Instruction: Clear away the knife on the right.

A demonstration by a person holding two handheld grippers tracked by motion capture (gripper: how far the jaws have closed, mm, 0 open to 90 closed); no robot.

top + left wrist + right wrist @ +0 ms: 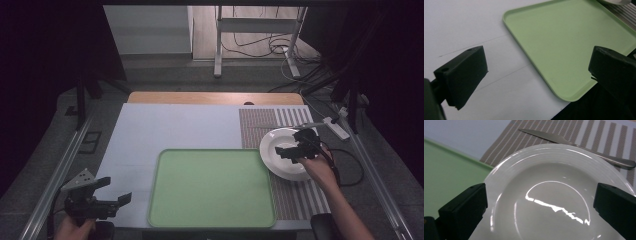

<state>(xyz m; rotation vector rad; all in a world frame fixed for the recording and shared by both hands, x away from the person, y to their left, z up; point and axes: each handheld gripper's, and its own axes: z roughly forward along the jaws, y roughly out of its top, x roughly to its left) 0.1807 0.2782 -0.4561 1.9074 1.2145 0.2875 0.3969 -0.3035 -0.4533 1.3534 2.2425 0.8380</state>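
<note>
We see the large green tray [211,187] in the middle of the table; it holds nothing. Just right of it, on the striped placemat [305,197], lies the white plate [280,157], also with nothing in it, and its left edge is very near the tray rim. Our right gripper [291,148] hovers over the plate with jaws spread wide, grasping nothing. To take the plate well, we should probably lower one jaw under the rim and close slowly, because the glazed surface may slip. Our left gripper [114,191] waits released near the tray's left corner. A knife [579,145] lies beyond the plate.
</note>
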